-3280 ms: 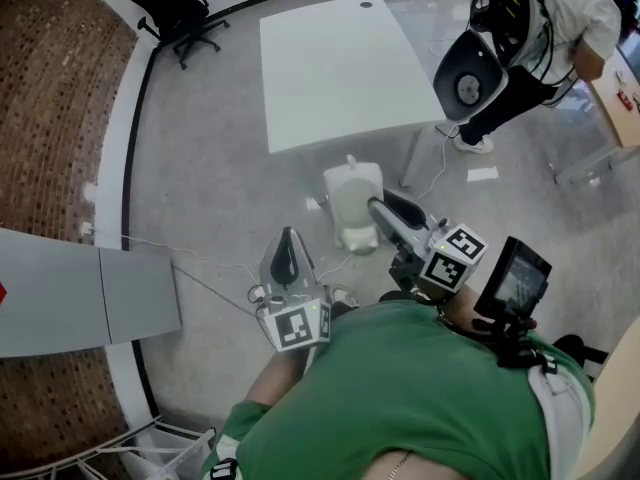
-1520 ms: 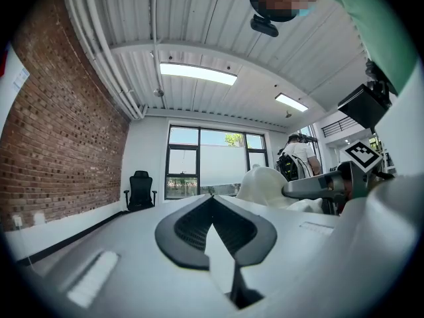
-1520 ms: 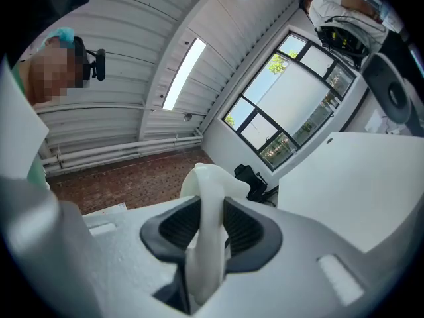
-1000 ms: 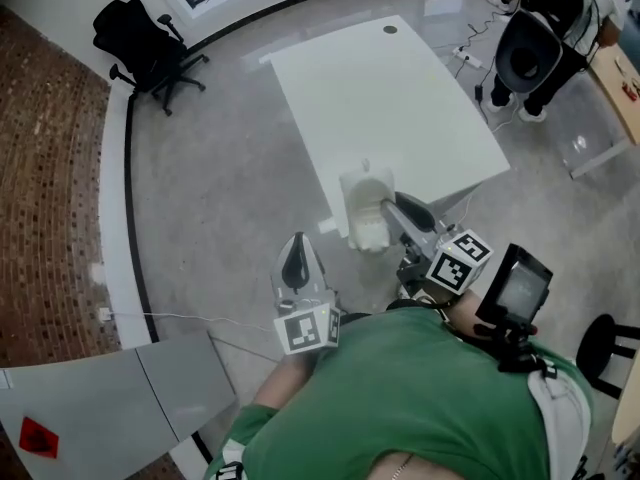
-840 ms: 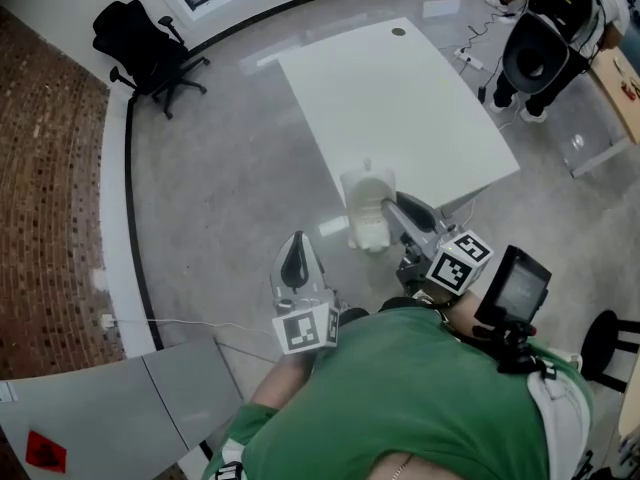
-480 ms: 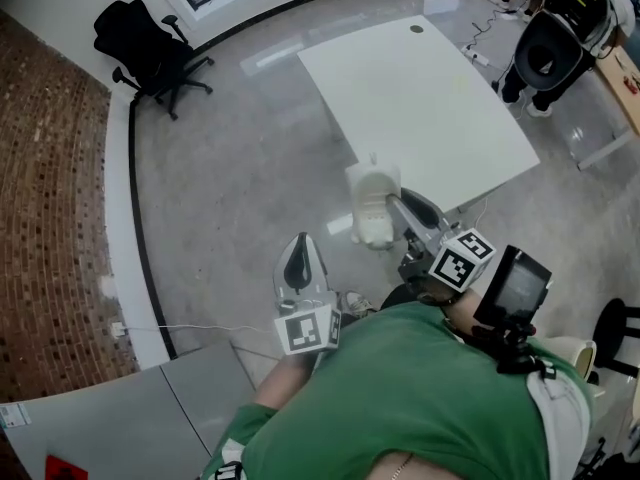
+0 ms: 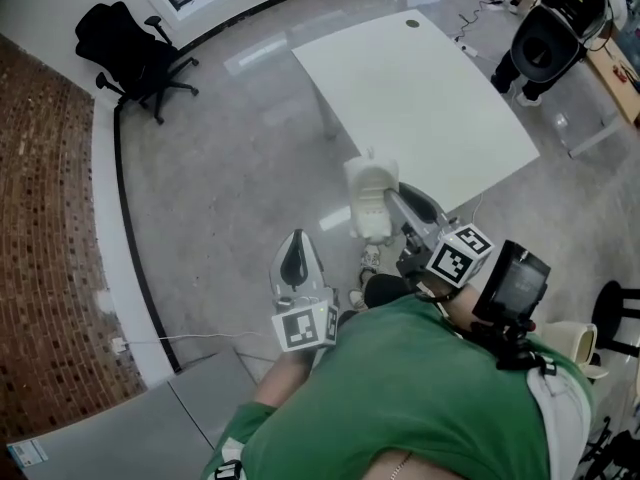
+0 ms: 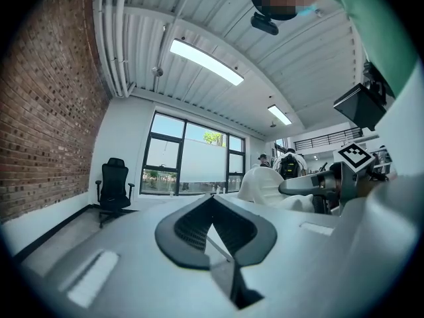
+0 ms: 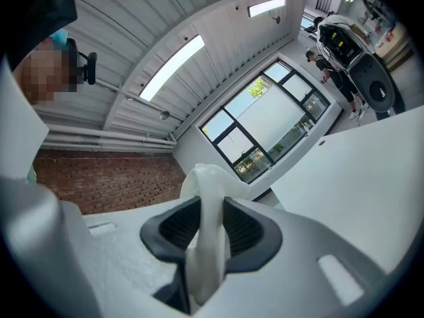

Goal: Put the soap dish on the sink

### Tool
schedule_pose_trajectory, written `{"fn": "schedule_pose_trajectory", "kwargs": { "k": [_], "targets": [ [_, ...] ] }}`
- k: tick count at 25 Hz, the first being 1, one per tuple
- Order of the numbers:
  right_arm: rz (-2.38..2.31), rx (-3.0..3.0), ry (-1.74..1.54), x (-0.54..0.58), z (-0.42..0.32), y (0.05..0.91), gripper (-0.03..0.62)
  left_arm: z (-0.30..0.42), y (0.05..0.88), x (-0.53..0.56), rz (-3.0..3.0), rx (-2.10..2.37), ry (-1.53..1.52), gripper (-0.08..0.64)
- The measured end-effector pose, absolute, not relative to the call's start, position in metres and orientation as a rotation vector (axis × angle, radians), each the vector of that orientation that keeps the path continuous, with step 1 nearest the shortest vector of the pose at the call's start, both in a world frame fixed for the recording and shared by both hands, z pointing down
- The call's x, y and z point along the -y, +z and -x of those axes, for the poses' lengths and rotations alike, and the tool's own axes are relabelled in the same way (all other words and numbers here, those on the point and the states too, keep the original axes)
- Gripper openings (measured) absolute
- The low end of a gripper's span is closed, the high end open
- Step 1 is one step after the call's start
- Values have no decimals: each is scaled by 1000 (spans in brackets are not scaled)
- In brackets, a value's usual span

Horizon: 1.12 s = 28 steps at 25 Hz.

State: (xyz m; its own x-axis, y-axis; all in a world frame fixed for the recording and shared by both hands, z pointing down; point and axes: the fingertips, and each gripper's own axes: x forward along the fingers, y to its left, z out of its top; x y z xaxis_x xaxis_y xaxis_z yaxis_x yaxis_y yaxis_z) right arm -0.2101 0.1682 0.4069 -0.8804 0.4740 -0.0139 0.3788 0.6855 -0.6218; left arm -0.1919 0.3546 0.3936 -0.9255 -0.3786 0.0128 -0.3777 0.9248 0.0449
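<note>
The soap dish point(image 7: 368, 200) is a white, pale moulded piece held out in front of my body, over the grey floor near the corner of the white table point(image 7: 420, 88). My right gripper point(image 7: 388, 206) is shut on it. In the right gripper view the soap dish point(image 9: 204, 204) stands edge-on between the black pads, with the right gripper point(image 9: 205, 234) pointing up at the ceiling. My left gripper point(image 7: 293, 246) hangs lower left of the dish, shut with nothing in it; in the left gripper view its jaws point(image 8: 212, 207) meet. No sink shows in any view.
A black office chair point(image 7: 125, 43) stands far left by the windows. Brick wall point(image 7: 40, 218) runs down the left. A person beside a black swivel chair point(image 7: 545, 38) is at the top right. A grey panel point(image 7: 120, 428) and a floor cable point(image 7: 190, 338) lie lower left.
The head view has swung: table, chair and grey panel have shifted in the picture. Both grippers keep their places before my body, the right one still shut on the dish.
</note>
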Motion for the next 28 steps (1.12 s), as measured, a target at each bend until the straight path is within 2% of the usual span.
{"fn": "schedule_pose_trajectory", "kwargs": {
  "k": [14,20,24,28],
  "targets": [
    [542,2826,1058,-145,302,401,107,312,367,-333,-792,3039,14,0],
    [414,2866,1148,-101,344,410,107,376,376,-284,-924,3009,53,0],
    [309,2904,1161,-71,351,413,107,396,379,-254,-1028,2979,55,0],
    [149,2952,1161,-78,328,418,108,395,389,-251,-1193,2897,67,0]
  ]
}}
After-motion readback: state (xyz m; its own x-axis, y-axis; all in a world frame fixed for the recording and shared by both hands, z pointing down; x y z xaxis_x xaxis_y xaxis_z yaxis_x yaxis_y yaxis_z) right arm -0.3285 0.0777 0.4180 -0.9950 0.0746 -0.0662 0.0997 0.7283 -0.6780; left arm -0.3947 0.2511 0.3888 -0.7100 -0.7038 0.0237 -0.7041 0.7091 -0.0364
